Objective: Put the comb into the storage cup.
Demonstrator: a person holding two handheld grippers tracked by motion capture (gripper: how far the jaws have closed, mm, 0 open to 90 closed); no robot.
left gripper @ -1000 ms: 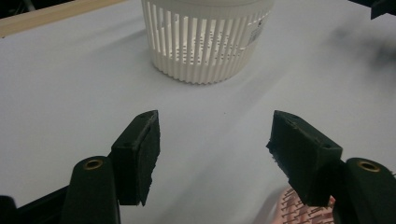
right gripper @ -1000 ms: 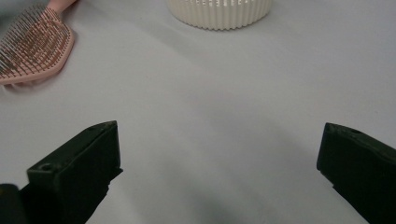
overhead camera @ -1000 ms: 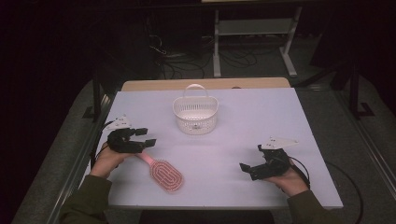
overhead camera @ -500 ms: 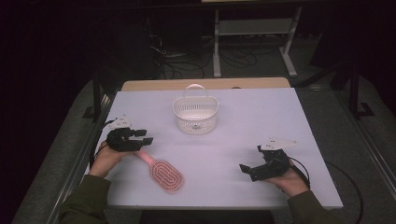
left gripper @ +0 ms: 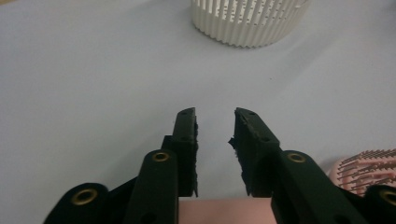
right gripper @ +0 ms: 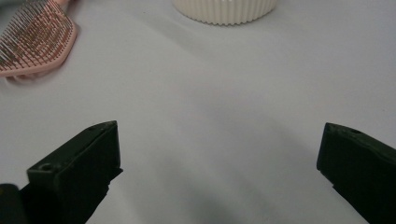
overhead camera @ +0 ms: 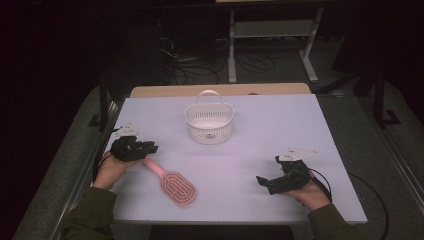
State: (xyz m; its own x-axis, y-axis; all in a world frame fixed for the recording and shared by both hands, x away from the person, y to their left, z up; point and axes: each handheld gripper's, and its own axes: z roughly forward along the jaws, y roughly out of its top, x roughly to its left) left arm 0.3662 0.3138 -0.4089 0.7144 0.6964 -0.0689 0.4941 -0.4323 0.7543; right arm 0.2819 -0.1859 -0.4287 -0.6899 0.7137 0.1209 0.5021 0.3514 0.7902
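A pink hairbrush (overhead camera: 177,186) lies bristles up on the pale table (overhead camera: 300,130), its handle (overhead camera: 152,166) running up-left under my left gripper (overhead camera: 152,146). In the left gripper view the jaws (left gripper: 215,116) have just been closing to a narrow gap, with the pink handle (left gripper: 224,211) low between them near their base. I see no pad pressing on it. The brush head (left gripper: 364,168) shows past the right jaw. My right gripper (overhead camera: 265,184) rests at the front right, its jaws (right gripper: 219,135) wide open over bare table.
A white slotted basket (overhead camera: 209,121) with a handle stands at the middle back of the table, also ahead of both grippers (left gripper: 247,23) (right gripper: 224,11). The brush head (right gripper: 32,42) lies far left of the right gripper. Beyond the table are dark floor, cables and a metal stand.
The left gripper's jaws have drawn closer together over the brush handle. The right gripper and the brush have stayed where they were.
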